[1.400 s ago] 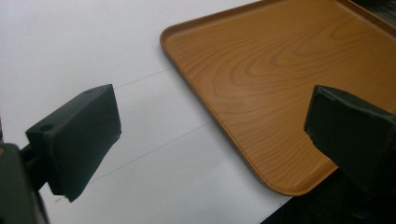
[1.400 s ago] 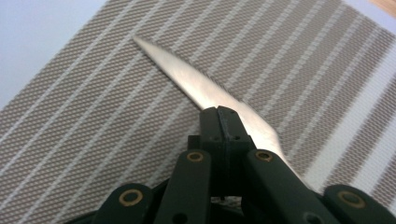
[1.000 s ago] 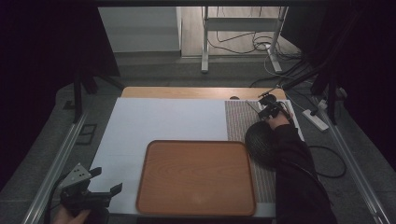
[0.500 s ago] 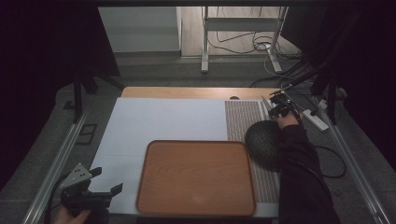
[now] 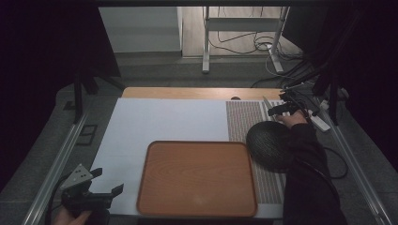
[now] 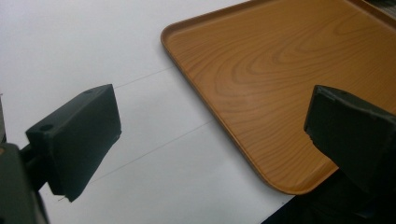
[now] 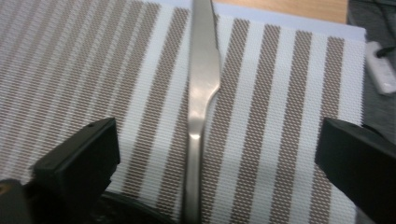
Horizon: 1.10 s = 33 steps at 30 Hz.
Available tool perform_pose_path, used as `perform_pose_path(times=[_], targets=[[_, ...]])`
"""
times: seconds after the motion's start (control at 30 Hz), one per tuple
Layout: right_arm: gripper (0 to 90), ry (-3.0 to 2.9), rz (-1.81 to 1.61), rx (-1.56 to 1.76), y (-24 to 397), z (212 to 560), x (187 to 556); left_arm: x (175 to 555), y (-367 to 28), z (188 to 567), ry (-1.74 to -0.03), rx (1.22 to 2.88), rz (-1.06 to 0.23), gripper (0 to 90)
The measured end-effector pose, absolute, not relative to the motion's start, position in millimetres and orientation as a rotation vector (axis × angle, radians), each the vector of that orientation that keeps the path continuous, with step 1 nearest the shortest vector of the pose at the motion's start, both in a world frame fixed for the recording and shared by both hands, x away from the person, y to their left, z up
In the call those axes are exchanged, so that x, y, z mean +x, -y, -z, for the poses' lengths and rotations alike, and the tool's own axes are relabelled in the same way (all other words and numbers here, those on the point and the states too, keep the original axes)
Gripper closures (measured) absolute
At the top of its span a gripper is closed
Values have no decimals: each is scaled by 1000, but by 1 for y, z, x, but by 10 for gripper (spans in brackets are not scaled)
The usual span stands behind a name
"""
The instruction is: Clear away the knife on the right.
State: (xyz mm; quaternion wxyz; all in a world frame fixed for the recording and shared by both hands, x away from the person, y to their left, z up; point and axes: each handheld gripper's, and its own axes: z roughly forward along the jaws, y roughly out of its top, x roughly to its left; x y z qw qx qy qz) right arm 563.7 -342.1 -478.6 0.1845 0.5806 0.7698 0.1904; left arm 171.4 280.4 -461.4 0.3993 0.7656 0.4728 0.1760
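Observation:
A silver knife (image 7: 203,93) lies flat on the brown-and-white striped placemat (image 7: 289,93), its handle running toward me between the jaws of my right gripper (image 7: 217,140). Those jaws have just been opening and stand wide, clear of the knife on both sides. From above, the right gripper (image 5: 282,106) sits at the mat's far right corner beside the knife (image 5: 267,103). My left gripper (image 5: 107,180) rests open at the near left, with nothing between its fingers. Its own view looks past the left gripper (image 6: 212,112) onto the wooden tray's (image 6: 261,70) near corner.
A dark round bowl (image 5: 268,144) sits on the placemat (image 5: 244,117) just in front of the right hand, next to the tray (image 5: 197,143). A white sheet (image 5: 164,117) covers the table. A white power strip (image 7: 380,65) and cables lie off the right edge.
The right hand and its gripper have shifted right, toward the mat's far right corner. The left gripper has stayed put.

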Motion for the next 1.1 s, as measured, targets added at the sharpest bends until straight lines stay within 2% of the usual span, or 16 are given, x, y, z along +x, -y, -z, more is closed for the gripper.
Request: perform_pose_path(times=[0.27, 0.3, 0.37, 0.47, 0.53, 0.63, 0.67, 0.73, 1.1], targets=[[0, -2188, -417, 1663, 343, 496, 566, 171, -280, 461, -1195, 1938, -447, 38], [34, -2196, -405, 1670, 345, 497, 566, 171, -280, 461, -1195, 1938, -447, 38], [147, -2216, -405, 1723, 352, 497, 566, 171, -280, 461, -1196, 1938, -448, 38], [224, -2219, -404, 1738, 359, 495, 564, 171, -280, 462, -1197, 1939, -448, 38], [316, -2243, -399, 1716, 359, 493, 563, 171, -280, 462, -1197, 1939, -448, 38], [597, -2323, -373, 1658, 355, 488, 561, 171, -280, 462, -1197, 1939, -449, 38], [641, -2327, -367, 1651, 353, 488, 561, 171, -280, 462, -1197, 1939, -449, 39], [785, -2364, -366, 1633, 352, 486, 560, 171, -281, 462, -1198, 1940, -448, 38], [803, -2407, -377, 1533, 359, 485, 557, 171, -281, 461, -1198, 1936, -446, 38]])
